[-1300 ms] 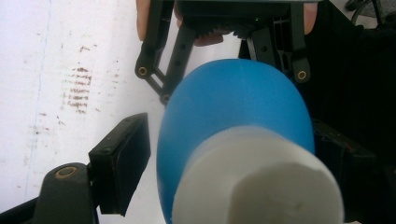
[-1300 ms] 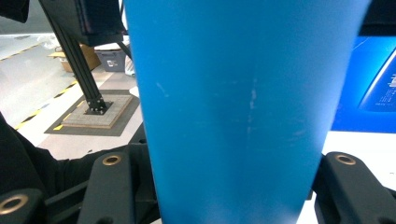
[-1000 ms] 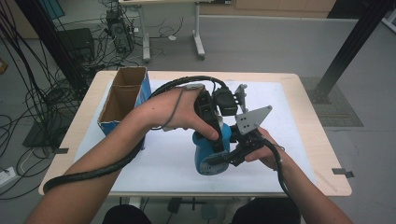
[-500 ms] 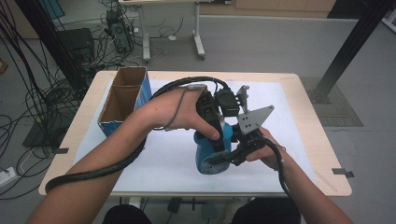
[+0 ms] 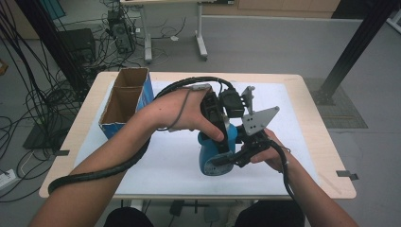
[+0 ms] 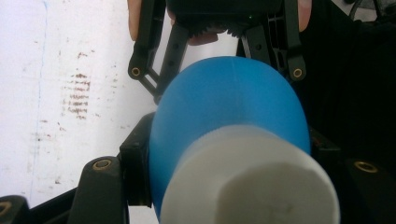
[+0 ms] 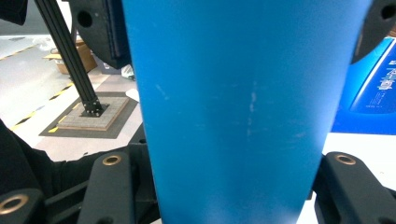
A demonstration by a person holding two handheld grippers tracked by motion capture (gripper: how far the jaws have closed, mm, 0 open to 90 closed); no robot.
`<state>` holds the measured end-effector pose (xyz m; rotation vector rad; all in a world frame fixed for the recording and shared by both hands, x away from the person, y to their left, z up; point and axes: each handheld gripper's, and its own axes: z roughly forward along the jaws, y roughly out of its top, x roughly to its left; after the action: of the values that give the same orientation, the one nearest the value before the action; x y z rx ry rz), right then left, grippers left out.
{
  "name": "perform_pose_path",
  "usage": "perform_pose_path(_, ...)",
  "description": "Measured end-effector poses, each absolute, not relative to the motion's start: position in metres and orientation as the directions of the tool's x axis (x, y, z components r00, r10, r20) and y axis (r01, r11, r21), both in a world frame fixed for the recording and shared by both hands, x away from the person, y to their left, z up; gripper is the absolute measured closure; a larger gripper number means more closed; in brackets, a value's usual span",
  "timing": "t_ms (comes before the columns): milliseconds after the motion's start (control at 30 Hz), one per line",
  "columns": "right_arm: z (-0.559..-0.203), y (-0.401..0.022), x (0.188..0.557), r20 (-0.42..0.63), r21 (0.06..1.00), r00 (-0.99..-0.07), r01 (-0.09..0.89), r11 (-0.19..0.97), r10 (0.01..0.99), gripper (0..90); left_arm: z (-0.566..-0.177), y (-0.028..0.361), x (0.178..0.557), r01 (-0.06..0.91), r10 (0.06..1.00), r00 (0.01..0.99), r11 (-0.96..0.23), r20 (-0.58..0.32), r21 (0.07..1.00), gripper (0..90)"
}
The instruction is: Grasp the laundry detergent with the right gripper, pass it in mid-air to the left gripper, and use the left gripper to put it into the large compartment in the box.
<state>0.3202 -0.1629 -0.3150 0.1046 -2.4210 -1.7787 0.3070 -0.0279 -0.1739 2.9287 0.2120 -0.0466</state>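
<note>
A blue bottle with a white cap is held above the white mat between both hands. My left gripper comes down from above and is shut on the bottle at its shoulder, just under the cap. My right gripper reaches in from the right and is shut on the bottle's blue body, which stands between its jaws. In the left gripper view, the right gripper shows at the bottle's far end.
An open cardboard box with blue sides stands at the table's back left. The white mat covers most of the wooden table. Cables trail from both grippers. A black post stands on the floor beyond.
</note>
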Motion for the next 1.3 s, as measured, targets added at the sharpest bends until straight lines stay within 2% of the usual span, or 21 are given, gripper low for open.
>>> perform_pose_path(1300,-0.3162,-0.1613,0.3209,0.070,0.953,-0.988,0.026,0.303,-0.135,43.9,-0.1752,-0.0265,0.3074,0.147,0.141,0.989,-0.968,-0.042,0.202,37.4)
